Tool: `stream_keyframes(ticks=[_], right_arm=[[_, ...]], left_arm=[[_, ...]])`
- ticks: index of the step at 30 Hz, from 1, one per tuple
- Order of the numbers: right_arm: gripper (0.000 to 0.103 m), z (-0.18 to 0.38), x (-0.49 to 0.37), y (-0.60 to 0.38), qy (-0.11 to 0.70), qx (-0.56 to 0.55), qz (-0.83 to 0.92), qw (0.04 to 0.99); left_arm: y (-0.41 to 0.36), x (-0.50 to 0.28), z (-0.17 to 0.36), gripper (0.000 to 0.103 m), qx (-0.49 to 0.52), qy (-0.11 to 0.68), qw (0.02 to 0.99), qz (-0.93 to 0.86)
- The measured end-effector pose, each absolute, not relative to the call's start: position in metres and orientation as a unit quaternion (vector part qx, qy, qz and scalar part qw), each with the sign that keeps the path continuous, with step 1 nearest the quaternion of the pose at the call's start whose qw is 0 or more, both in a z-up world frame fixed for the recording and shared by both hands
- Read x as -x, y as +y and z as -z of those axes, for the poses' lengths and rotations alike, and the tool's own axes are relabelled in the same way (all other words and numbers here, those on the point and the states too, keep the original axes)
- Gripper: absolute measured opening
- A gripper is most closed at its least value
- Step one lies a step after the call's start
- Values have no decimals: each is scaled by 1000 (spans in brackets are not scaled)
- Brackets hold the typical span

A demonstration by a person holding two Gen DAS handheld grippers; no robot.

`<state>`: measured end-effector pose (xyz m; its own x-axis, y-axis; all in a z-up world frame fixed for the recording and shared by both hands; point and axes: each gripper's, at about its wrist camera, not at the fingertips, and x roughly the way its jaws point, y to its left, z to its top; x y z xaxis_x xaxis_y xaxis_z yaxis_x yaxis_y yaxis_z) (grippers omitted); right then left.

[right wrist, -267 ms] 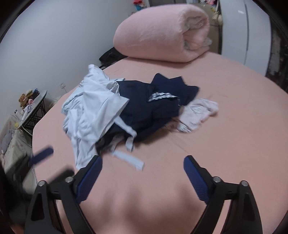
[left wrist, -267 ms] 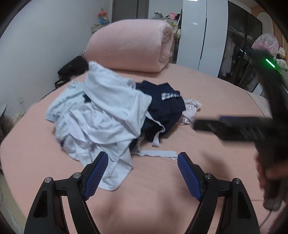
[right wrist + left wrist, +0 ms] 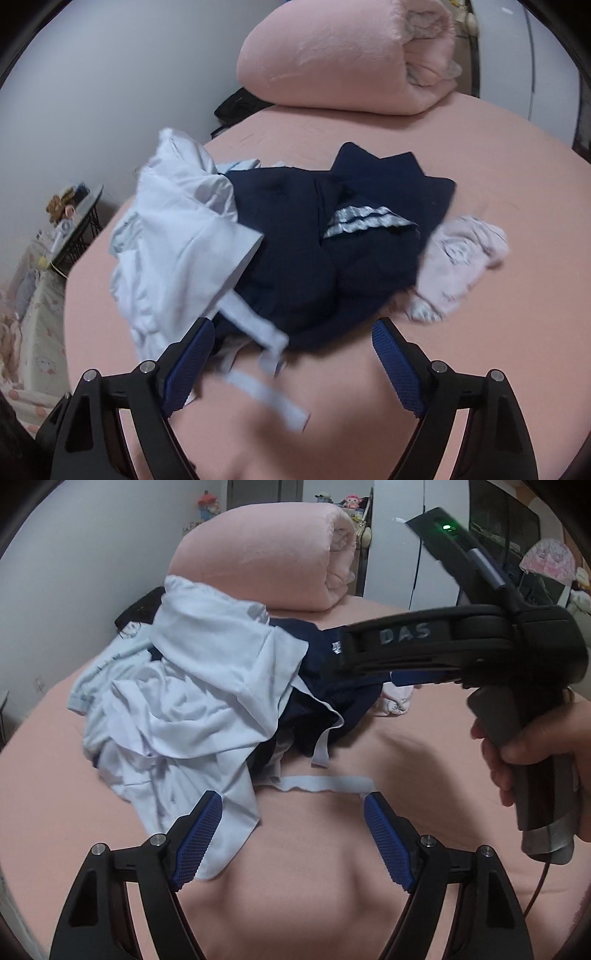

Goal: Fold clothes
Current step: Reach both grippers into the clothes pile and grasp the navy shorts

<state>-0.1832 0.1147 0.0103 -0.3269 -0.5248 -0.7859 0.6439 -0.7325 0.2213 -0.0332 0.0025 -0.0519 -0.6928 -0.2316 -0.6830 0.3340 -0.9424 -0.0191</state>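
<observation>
Black two-finger grippers, blue pads

Left gripper point(image 3: 293, 843) and right gripper point(image 3: 291, 365) are being seen with black linkage arms, silver screws, blue cross-hatched pads point(image 3: 199, 840). On the right unit, "DAS" lettering, a green LED, grey handle and dark cable are being shown.

Dim, soft indoor light, source probably overhead. Faint shadows on bed point(image 3: 303, 867) under clothes point(image 3: 177, 243). Right view motion-blurred; left sharper. Strong fisheye bending, dark corners. No glare.
</observation>
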Motion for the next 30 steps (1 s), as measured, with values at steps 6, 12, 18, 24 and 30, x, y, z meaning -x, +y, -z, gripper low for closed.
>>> stream_keyframes(ticks=[6,12,18,24,30], right_arm=[[57,17,207,99,81,-482,783,384],[44,36,221,94,47,-493,766,409],[42,33,206,86,38,-467,771,431],[42,-3,155,98,46,-437,763,474],[42,-43,106,146,28,-423,762,490]], left_arm=[[-9,76,72,56,-355,39,171,918],[-25,96,75,22,-351,26,209,912],[-21,62,47,8,-307,18,205,929],[-10,17,17,2,-275,25,185,943],[4,4,-3,2,-297,31,159,941]])
